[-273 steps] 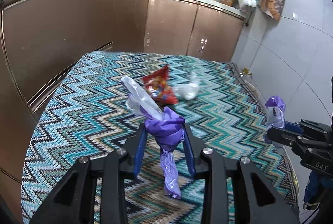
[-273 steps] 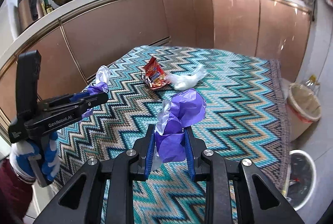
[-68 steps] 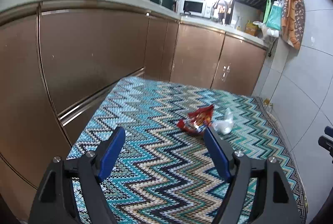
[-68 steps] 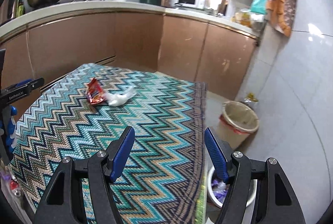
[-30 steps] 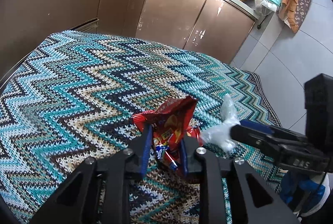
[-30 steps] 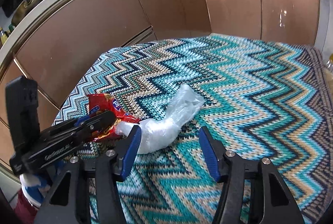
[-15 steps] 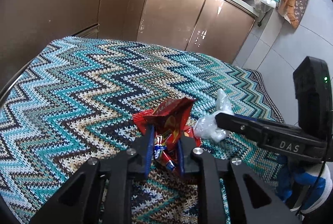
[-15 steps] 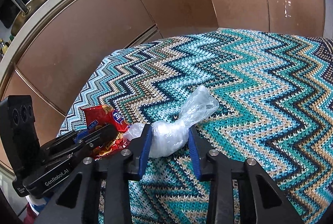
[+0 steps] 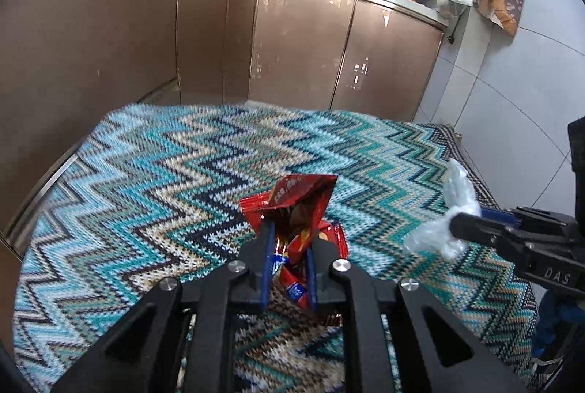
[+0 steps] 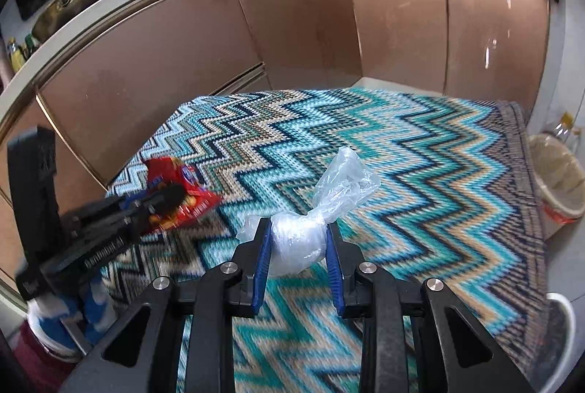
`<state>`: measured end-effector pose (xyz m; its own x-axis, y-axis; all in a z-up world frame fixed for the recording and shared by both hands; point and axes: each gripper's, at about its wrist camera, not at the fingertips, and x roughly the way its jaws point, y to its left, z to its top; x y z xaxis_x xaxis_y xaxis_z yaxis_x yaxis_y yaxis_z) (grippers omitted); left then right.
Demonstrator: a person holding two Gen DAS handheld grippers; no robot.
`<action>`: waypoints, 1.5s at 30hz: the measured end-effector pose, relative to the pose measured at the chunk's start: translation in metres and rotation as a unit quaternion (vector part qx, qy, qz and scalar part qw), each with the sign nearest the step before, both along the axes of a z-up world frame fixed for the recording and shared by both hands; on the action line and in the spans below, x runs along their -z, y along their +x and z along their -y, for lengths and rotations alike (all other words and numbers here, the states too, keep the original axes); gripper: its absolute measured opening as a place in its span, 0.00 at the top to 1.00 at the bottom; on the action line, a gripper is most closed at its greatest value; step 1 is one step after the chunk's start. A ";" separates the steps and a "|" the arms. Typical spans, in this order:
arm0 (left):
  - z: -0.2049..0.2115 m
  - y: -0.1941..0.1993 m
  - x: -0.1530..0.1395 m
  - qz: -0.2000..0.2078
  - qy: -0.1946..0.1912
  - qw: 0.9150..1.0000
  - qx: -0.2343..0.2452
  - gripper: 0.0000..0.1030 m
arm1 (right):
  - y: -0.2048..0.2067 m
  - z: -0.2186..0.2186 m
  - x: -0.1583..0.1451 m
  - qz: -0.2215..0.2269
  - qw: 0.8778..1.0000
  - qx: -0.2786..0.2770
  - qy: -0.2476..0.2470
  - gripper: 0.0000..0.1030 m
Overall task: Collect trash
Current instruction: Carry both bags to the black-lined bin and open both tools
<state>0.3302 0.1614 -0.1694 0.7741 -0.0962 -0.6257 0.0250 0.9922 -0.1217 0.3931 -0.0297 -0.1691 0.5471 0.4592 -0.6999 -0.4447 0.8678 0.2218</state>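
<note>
Both tongs now carry litter. Left gripper (image 9: 289,243) has just been closing its blue jaws, which now pinch a crumpled red snack wrapper (image 9: 298,201); right gripper (image 10: 298,239) has also just been closing and squeezes a knotted clear plastic bag (image 10: 321,214) between its pads, the bag's loose tail sticking up past the tips. A second ago both pieces lay side by side on the zigzag-patterned table cover (image 9: 146,173), roughly mid-table and nearer its left edge; now each appears raised clear of the cloth, and no other litter shows on it. In the right wrist view, a lined waste bin (image 10: 557,173) stands on the floor beyond the table's far right corner, and part of a white bin (image 10: 565,327) shows by the right edge. With the pickups apparently secured, carrying both pieces across to the bins looks like the remaining step.
</note>
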 end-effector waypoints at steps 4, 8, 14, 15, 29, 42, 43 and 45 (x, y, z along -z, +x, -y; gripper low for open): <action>0.013 -0.019 -0.021 0.023 0.024 0.999 0.001 0.87 | -0.026 0.019 -0.014 0.021 1.000 0.004 -0.021 0.73; 0.026 -0.042 -0.040 0.044 0.045 0.998 0.006 0.87 | -0.052 0.034 -0.026 0.036 0.999 0.010 -0.035 0.73; 0.043 -0.074 -0.059 0.067 0.061 0.996 0.014 0.87 | -0.090 0.047 -0.044 0.061 0.997 0.019 -0.053 0.73; 0.045 -0.078 -0.061 0.070 0.063 0.995 0.015 0.87 | -0.096 0.050 -0.046 0.064 0.996 0.019 -0.056 0.73; 0.077 -0.151 -0.089 0.100 0.072 0.992 0.029 0.87 | -0.182 0.087 -0.071 0.104 0.991 0.044 -0.074 0.73; 0.145 -0.182 -0.112 0.116 0.106 0.985 0.064 0.87 | -0.227 0.153 -0.080 0.128 0.986 0.095 -0.054 0.73; 0.155 -0.182 -0.113 0.116 0.109 0.985 0.071 0.87 | -0.229 0.158 -0.080 0.130 0.985 0.100 -0.054 0.73; 0.170 -0.180 -0.115 0.114 0.115 0.983 0.084 0.87 | -0.234 0.174 -0.079 0.133 0.983 0.114 -0.053 0.73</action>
<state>0.1500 -0.0087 -0.0542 0.8824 -0.1108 -0.4572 0.1912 0.9724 0.1334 0.1593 -0.2034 -0.0904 0.7981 0.2351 -0.5548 -0.2656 0.9637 0.0263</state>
